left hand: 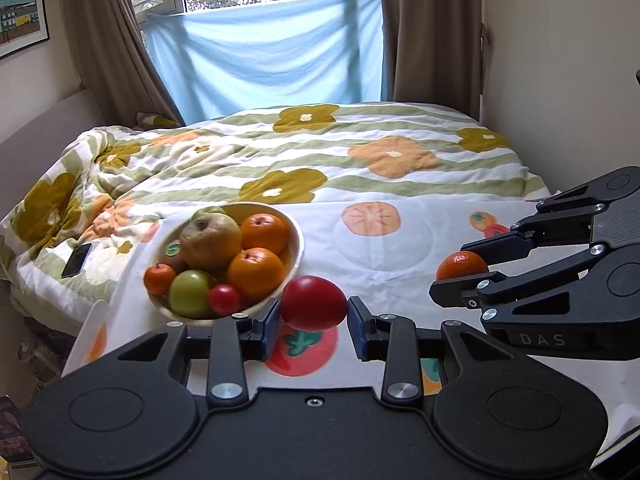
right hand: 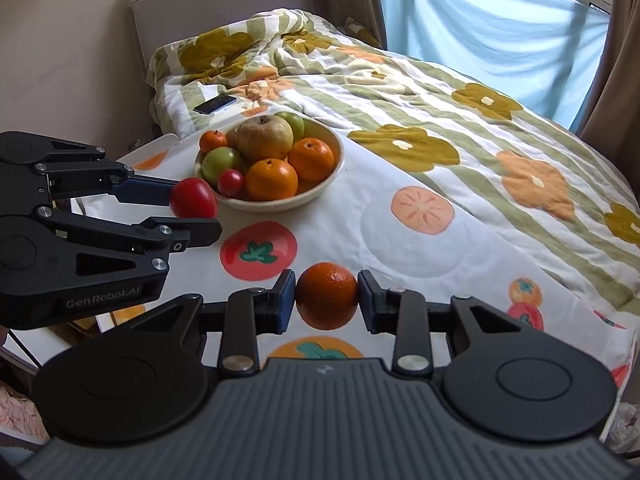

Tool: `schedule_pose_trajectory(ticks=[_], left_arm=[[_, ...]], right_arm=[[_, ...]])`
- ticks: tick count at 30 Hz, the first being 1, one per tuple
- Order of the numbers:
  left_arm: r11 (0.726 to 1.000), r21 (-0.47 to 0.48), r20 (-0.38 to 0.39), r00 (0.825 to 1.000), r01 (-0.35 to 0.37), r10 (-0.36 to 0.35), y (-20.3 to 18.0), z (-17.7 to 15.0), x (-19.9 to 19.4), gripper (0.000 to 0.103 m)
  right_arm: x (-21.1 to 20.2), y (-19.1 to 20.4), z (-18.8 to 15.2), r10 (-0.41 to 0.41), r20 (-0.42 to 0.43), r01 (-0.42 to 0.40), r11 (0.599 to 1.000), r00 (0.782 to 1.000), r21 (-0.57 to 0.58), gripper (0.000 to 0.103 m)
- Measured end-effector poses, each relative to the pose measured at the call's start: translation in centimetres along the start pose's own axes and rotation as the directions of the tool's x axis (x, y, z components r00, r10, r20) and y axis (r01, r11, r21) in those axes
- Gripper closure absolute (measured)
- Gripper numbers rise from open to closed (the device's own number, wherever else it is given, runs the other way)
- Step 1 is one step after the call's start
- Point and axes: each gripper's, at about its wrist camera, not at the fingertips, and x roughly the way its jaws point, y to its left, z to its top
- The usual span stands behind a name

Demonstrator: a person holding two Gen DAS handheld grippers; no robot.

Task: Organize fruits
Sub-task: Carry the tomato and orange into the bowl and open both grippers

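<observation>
Currently, largest to smallest, as we read it:
Bed: the floral quilt (right hand: 440, 92) fills the background; a fruit-print cloth (right hand: 420, 236) covers the near surface where we work.
Bowl: the cream bowl (right hand: 332, 176) sits on the cloth, already heaped with a big apple (right hand: 264, 138), two oranges (right hand: 272, 179), green fruit and small red ones. Little room is left on top.
Left gripper: the left gripper (left hand: 314, 312) is clamped on a red tomato (left hand: 314, 302), one blue pad on each flank, carried clear of the cloth and just beside the bowl's near rim.
Right gripper: the right gripper (right hand: 326, 298) is clamped on a mandarin (right hand: 326, 296) across its middle, held above the cloth, well apart from the bowl.
Phone: a dark phone (right hand: 215, 104) lies on the quilt beyond the bowl; not part of the job.
Handling, tomato: we judge it light, smooth and soft-skinned, so it may bruise or slip. Hold across the widest part, gently.
Handling, mandarin: light, with a dimpled peel that grips well and gives slightly. The mid-girth hold looks sound.
Risk: we expect added fruit could roll off the heap; set each into a hollow, not on a crown.
</observation>
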Motion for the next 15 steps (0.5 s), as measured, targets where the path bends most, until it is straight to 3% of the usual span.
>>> schedule_pose_trajectory(ticks=[15], left_arm=[[1.0,-0.017,-0.008,1.0,0.008,-0.008,12.9,4.4,6.1,0.064]], right_arm=[[9.2,4.1,10.9,-0.041,0.016,0.039,0.997,0.999,0.072,0.054]])
